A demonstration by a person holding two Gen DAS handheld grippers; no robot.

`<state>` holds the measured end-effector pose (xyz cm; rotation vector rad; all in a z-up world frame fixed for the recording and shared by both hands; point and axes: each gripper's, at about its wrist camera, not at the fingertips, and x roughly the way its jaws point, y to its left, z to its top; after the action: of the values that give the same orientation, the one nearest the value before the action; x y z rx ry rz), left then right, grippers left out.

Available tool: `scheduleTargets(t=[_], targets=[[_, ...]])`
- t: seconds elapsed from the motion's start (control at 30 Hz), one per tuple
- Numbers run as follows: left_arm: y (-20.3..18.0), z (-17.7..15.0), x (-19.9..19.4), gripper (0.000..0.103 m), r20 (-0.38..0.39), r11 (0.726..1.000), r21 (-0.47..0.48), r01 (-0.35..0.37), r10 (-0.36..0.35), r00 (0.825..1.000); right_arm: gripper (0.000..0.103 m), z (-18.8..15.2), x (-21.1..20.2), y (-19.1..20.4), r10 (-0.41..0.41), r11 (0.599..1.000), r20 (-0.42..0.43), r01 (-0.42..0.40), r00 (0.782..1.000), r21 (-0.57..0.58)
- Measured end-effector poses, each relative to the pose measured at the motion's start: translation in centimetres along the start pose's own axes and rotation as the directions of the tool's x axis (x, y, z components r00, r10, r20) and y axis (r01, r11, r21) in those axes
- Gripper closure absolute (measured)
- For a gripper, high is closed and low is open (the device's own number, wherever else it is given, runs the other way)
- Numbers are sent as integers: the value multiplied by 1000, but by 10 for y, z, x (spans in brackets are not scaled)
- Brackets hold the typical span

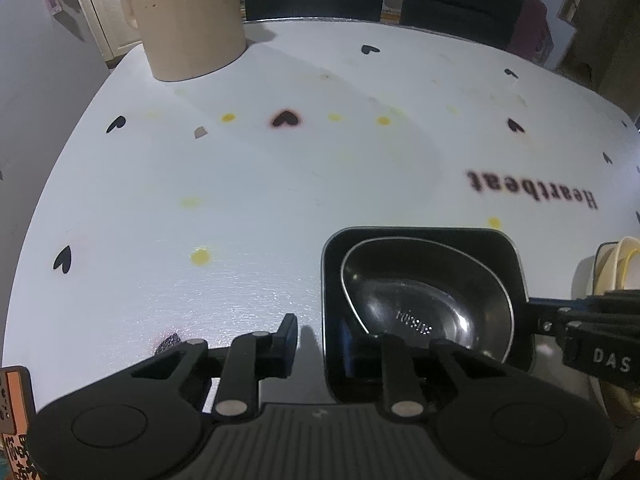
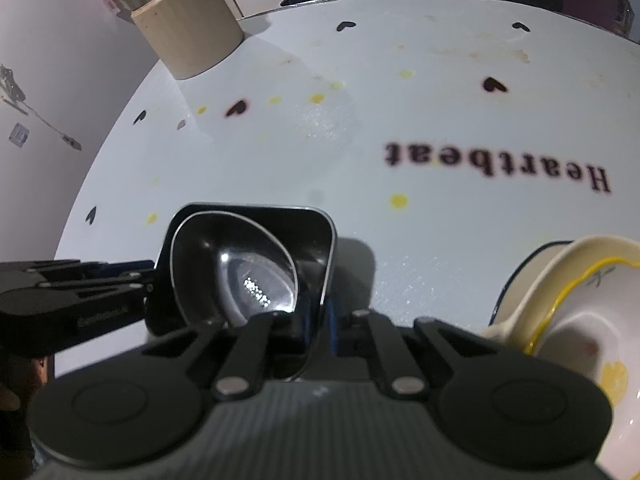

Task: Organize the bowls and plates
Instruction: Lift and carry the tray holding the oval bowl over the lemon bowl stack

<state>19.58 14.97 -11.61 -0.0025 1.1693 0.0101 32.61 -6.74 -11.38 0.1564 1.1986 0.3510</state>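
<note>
A: Now, grips?

B: My left gripper [image 1: 334,340] straddles the near-left wall of the black dish [image 1: 420,236], jaws narrow on it. My right gripper [image 2: 316,328] is closed on the dish's right wall.

A: Contents?

B: Steel bowl [image 1: 424,296] nested inside the dish, on the table [image 1: 240,184]. Yellow-rimmed bowls [image 2: 580,300] just right; beige jug [image 1: 188,28] far left.
</note>
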Motion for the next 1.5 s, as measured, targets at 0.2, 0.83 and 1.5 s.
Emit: scheduleTargets(t=[0.2,0.83,1.5], targets=[[2,1,8,91,-18,1000,-27,12,-13,1000,95,0,0,-4,12,1000,8,-13,1000,14],[8,0,12,99,-18,994,-81,68,-70,997,97,-2,-5,-10,20,999,35,-21,999,45],[3,-9,-28,100,76,974,-160,159,-148,986,97,-4,-51,-20,58,996,129,-66,990,59]])
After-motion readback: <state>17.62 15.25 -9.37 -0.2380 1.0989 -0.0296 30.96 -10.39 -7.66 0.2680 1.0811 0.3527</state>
